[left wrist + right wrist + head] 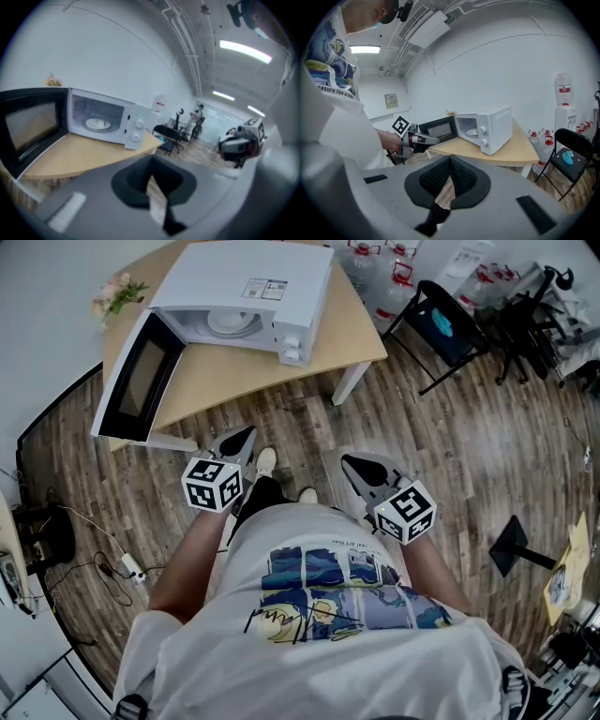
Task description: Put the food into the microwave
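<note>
Microwave [272, 287] stands on the far tabletop [234, 376] with its door [139, 381] swung wide to the left. The cavity faces the person, so it can take a load without either claw first having to pull anything open. Inside lies a pale round dish [232, 322]. Whether food is on it I cannot tell, and no food shows anywhere else, neither on the tabletop nor in a claw. The left claw [247, 434] is pinched together with nothing between its jaws, and the right claw [349, 463] is likewise closed and empty. Both hang low on the near side, in front of the person's waist and well apart from the tabletop. They tip slightly down and point toward the microwave, the left one nearer the open door. That reads to me as a resting stance rather than a reach: closed, empty jaws are not set to pick anything up. With the door open, I'd judge either that the loading is done and only the door remains, or that the food has yet to be brought into sight.
</note>
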Motion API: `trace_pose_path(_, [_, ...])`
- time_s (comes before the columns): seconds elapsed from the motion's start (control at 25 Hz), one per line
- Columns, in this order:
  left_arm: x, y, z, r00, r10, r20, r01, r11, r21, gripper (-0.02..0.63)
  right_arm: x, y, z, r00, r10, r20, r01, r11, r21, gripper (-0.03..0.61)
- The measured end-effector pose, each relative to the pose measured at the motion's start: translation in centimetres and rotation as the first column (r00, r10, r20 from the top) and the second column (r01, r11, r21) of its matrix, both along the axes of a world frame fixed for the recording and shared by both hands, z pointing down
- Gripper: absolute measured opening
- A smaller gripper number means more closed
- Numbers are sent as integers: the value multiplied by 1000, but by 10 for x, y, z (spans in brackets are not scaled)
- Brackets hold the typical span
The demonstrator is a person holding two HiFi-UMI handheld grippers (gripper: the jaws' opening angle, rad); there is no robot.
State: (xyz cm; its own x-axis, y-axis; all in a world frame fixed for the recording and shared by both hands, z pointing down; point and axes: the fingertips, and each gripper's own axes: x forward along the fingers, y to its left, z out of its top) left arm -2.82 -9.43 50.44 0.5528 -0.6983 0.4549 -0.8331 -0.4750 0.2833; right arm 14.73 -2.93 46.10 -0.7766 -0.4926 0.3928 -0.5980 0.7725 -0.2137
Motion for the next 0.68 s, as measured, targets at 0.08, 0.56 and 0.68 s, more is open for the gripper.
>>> trace_pose_path(0.08, [1,1,1,1000,2,0,-2,1000,-2,8,1,1,1,1000,1,0,-1,1000,-1,8])
trace_pose_path(0.56, [3,10,-1,1000,-4,20,4,1000,-16,8,0,2,11,1000,-28,14,28,999,-27,8])
trace_pose_path(0.68, [2,13,-3,1000,-15,7,15,1000,-23,8,-1,-2,14,999,-40,17,41,999,-34,8])
